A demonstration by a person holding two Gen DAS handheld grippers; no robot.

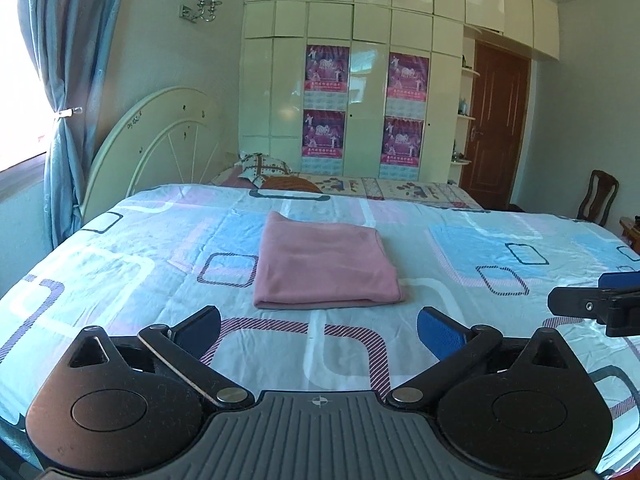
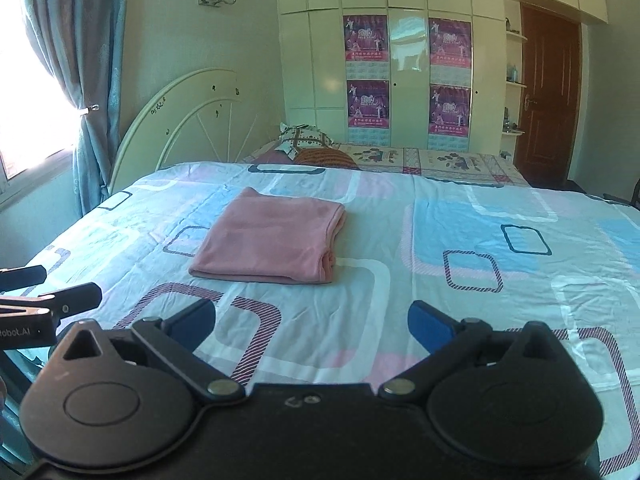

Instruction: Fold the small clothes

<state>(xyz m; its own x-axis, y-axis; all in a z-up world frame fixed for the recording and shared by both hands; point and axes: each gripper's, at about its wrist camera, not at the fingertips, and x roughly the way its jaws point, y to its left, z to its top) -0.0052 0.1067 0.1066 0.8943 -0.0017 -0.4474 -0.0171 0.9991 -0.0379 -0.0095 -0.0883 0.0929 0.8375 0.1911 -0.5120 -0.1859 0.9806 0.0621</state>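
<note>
A pink garment lies folded into a flat rectangle on the patterned bedspread, ahead of both grippers. In the left wrist view my left gripper stands wide open with nothing between its blue pads, a short way back from the garment's near edge. The right gripper's fingers reach in from the right edge of that view. In the right wrist view the pink garment lies ahead and to the left, and my right gripper is open and empty. The left gripper's fingers show at the left edge there.
The bedspread covers a wide bed. Pillows and a white arched headboard stand at its far end. A white wardrobe with posters, a brown door and a wooden chair lie beyond. A blue curtain hangs at left.
</note>
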